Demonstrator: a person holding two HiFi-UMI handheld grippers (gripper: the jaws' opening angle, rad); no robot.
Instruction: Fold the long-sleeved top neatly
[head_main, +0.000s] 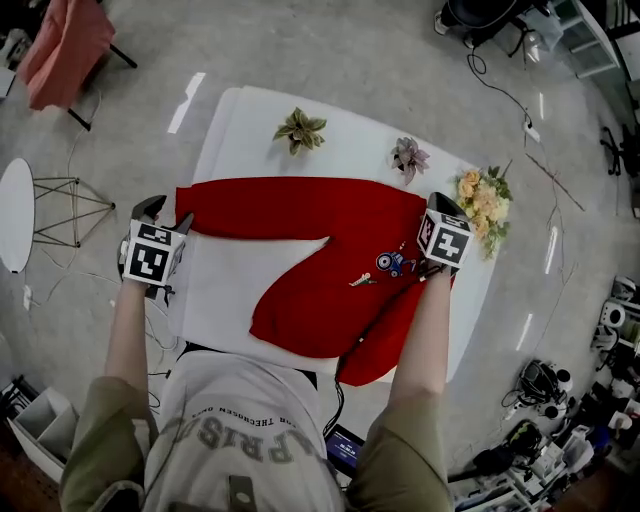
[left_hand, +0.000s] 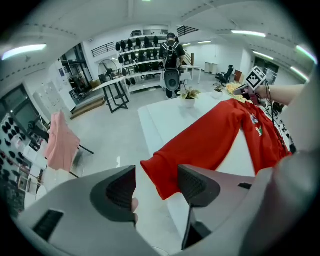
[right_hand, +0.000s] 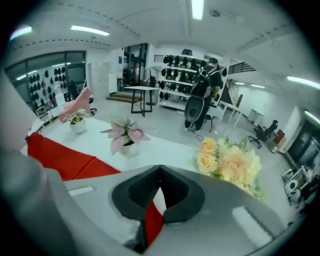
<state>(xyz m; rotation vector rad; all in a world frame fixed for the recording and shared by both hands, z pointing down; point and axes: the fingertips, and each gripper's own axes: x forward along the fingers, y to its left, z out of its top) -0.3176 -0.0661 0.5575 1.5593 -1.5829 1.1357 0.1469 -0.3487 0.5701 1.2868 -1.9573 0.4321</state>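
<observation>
Near the person, 1 red top (head_main: 320, 260) lies mostly flat on the white table (head_main: 250, 120) w/ 1 long sleeve out to its L, so I think folding has hardly begun & sleeves + body are left to do. 2 tools: the R tool (right_hand: 157, 195) is pinched shut on red cloth at the top's R side, and the L tool (left_hand: 156, 187) is wide open, holding nothing, just by the top's L cuff. Past the top's far edge sit 3 plants: 1 green plant (head_main: 300, 130), 1 pink plant (head_main: 408, 157), 1 bunch of yellow flowers (head_main: 482, 200).
</observation>
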